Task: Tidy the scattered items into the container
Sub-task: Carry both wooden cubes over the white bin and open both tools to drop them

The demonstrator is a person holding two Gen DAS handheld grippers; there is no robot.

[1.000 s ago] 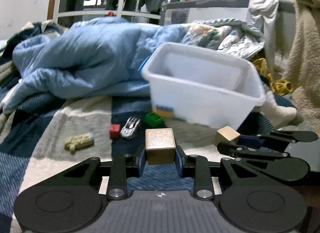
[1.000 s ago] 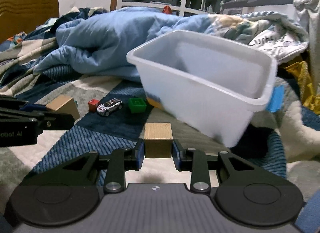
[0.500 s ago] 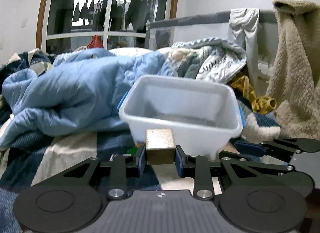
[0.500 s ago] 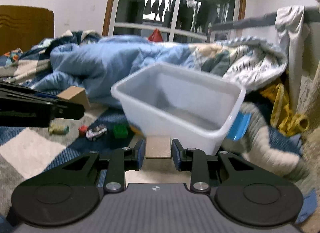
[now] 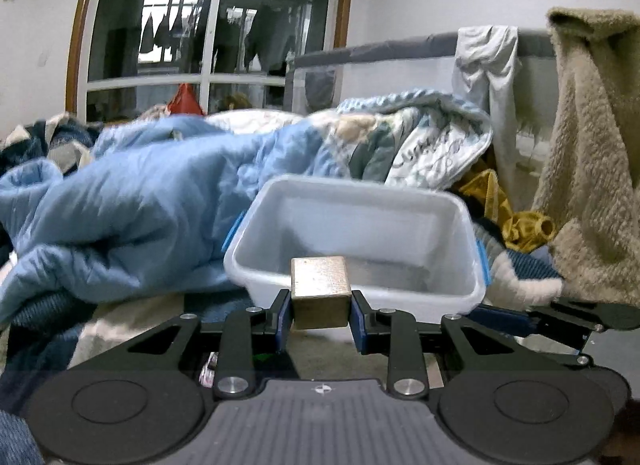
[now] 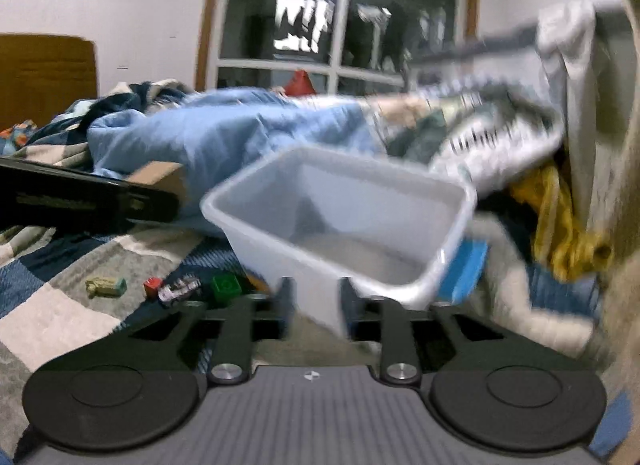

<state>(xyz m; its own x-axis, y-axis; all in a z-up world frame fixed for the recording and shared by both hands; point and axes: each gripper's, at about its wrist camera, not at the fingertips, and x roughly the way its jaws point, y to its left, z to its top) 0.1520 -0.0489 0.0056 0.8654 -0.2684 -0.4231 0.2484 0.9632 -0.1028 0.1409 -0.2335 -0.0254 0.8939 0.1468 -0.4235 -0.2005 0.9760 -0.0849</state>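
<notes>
My left gripper [image 5: 320, 305] is shut on a wooden block [image 5: 319, 291] and holds it in the air just before the near rim of the white plastic bin [image 5: 256, 257]. In the right wrist view the same bin [image 6: 452, 221] sits ahead. No block shows between the fingers of my right gripper [image 6: 314, 301]; the view is blurred, and only the bin wall shows in the gap. The left gripper with its block [image 6: 160, 177] shows at the left. A green brick [image 6: 226, 286], a toy car [image 6: 180, 289], a red cube [image 6: 152, 286] and a pale figure [image 6: 105, 286] lie on the quilt.
A rumpled blue duvet [image 5: 140, 193] lies behind and left of the bin. A beige fleece [image 5: 592, 169] and a yellow cloth [image 5: 520, 221] hang at the right. The right gripper's finger [image 5: 560, 317] reaches in from the right of the left wrist view.
Both grippers have risen and moved toward the bin. The block that sat between the right gripper's fingers has gone from view. The left gripper keeps its block.
</notes>
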